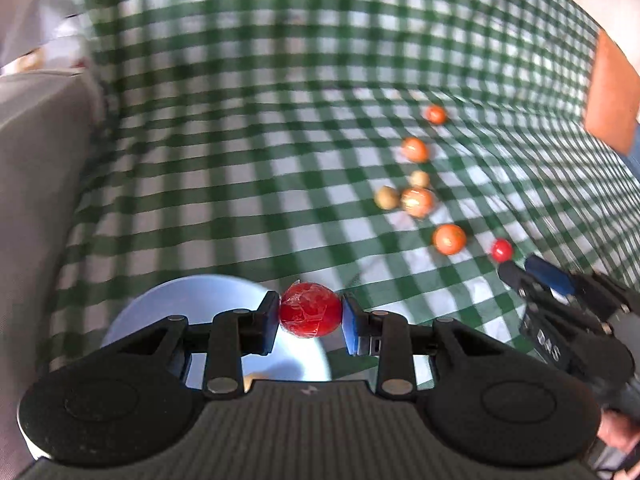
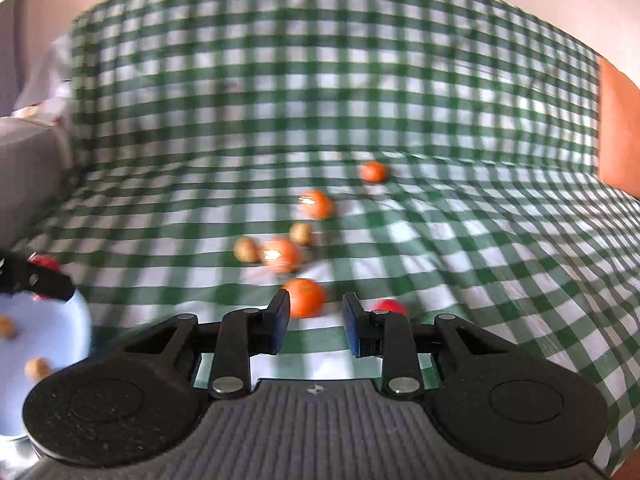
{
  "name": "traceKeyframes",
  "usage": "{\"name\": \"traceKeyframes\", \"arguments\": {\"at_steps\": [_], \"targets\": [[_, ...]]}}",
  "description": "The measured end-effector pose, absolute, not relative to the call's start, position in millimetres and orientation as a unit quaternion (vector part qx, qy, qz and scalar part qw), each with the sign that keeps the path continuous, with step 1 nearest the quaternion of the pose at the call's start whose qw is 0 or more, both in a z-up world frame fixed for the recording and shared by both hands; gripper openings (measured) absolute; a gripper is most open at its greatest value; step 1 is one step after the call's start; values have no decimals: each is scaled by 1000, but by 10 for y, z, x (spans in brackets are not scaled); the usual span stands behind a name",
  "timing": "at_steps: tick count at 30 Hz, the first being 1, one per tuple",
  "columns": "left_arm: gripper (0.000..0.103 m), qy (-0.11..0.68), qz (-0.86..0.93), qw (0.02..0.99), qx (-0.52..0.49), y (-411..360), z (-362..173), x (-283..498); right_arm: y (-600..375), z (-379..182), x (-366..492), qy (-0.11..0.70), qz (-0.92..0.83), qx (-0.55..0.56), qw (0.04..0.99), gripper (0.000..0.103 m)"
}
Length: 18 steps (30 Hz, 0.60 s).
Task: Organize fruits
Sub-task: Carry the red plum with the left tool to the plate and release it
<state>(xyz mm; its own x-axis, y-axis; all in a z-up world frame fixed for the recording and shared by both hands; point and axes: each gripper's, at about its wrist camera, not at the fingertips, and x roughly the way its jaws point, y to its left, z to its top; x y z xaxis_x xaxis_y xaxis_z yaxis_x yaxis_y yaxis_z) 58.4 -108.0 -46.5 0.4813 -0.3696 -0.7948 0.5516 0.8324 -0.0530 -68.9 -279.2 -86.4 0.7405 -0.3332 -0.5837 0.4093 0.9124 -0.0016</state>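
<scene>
I'm carrying a round red film-wrapped fruit [image 1: 310, 315] in my left claw [image 1: 310, 316] above the pale blue plate [image 1: 192, 300]; slippery, so gripping mid-sides. Right claw [image 2: 316, 322] clenched, empty.

Crinkly, glossy film wraps the red fruit [image 1: 310, 315]. Matt black plastic forms the left gripper [image 1: 310, 318], with a ribbed grey body. The green checked cloth [image 1: 240, 160] looks soft and wrinkled. The pale blue plate [image 1: 192, 300] is smooth and shiny.
</scene>
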Motion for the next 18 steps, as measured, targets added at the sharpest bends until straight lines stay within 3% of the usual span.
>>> {"name": "traceKeyframes", "arguments": {"at_steps": [18], "targets": [[36, 431, -203, 878, 39, 169, -233, 488, -1509, -413, -485, 334, -63, 45, 939, 30]]}}
